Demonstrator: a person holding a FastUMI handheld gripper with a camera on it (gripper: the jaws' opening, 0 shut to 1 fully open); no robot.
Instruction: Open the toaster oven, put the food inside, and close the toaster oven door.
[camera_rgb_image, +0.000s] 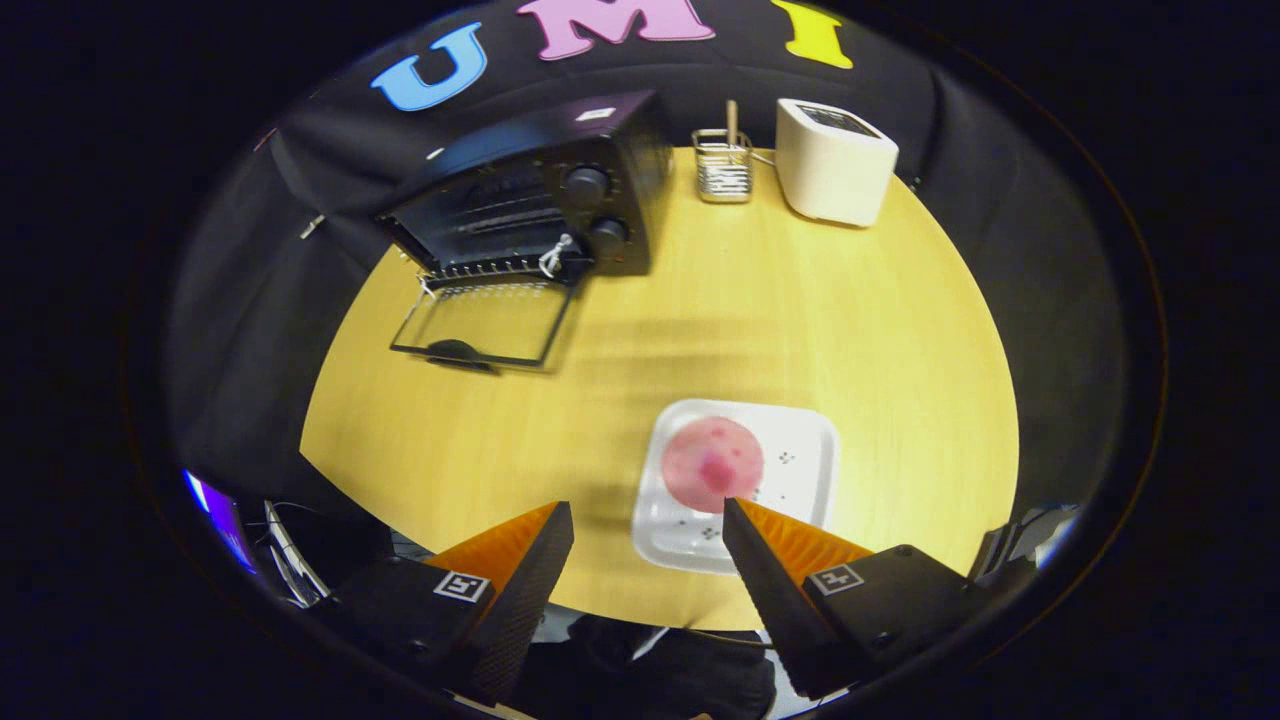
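Pink food (712, 464) on white tray (800, 440), hand-held gripper (648, 508) spread above, toaster oven (530, 195) door (485, 322) open

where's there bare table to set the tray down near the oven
Bare wood lies between the toaster oven's dropped door and the white tray. The back is crowded: utensil rack, white appliance. Gripper open.

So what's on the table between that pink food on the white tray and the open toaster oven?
Nothing: the gripper view shows bare table between the food and the toaster oven. The gripper hangs open.
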